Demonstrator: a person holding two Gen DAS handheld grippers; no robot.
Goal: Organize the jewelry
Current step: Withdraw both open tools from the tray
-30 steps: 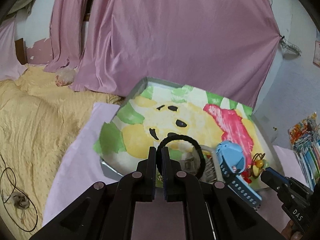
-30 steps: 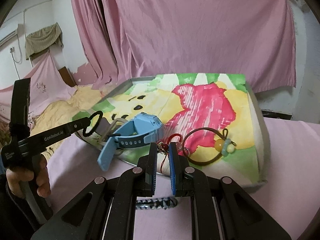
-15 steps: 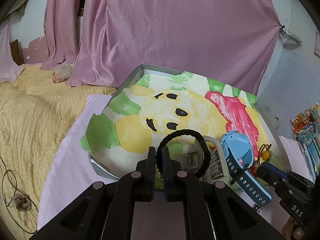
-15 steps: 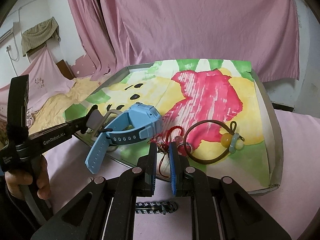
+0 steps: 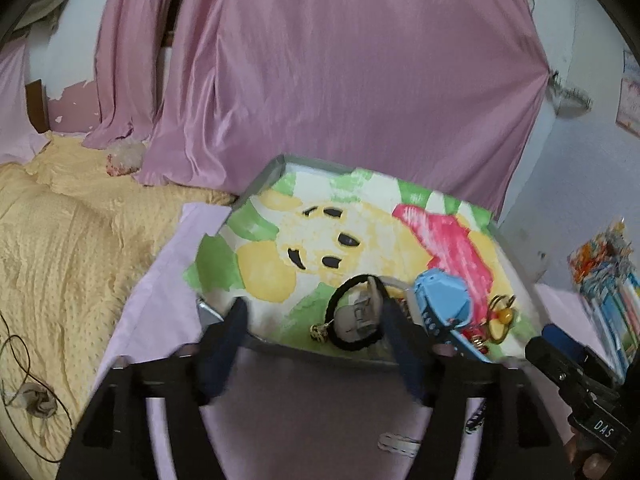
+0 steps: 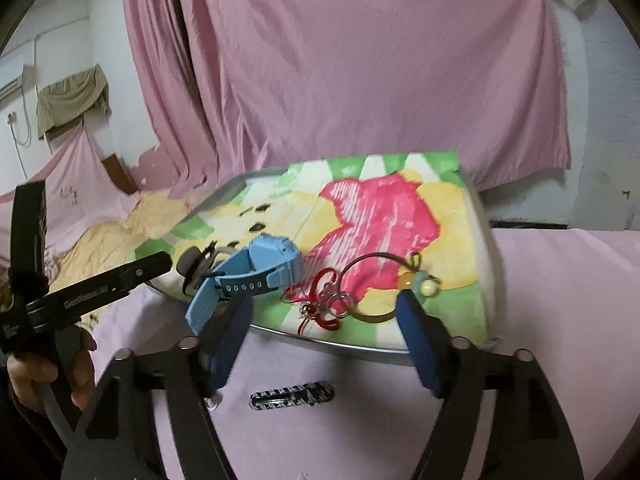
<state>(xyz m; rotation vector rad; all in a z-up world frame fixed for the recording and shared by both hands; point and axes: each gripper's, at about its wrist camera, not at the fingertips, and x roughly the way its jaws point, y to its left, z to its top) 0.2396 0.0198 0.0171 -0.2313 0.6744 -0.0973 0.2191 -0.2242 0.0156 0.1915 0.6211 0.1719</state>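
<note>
A grey tray [image 5: 264, 178] lined with a cartoon-print towel [image 6: 384, 208] holds the jewelry. A black hair tie [image 5: 340, 342] lies near its front edge, draped round a grey watch [image 5: 354, 318]. My left gripper [image 5: 316, 320] stands open just in front of it, holding nothing. Beside these lie a blue watch [image 6: 260, 268], a red cord charm [image 6: 320, 304] and a brown band with beads [image 6: 418, 282]. My right gripper [image 6: 326, 320] is open at the tray's front edge, its fingers either side of the charm. A striped hair clip [image 6: 292, 394] lies on the pink cloth below it.
The tray sits on a pink cloth [image 6: 560, 300] over a bed with a yellow blanket [image 5: 60, 248]. A small white clip [image 5: 396, 442] lies on the cloth. Pink curtains [image 5: 340, 80] hang behind. A person's hand [image 6: 36, 372] holds the left gripper [image 6: 160, 264].
Both grippers went from shut to open. The left one let go of the black hair tie, which now lies on the tray over the grey watch.
</note>
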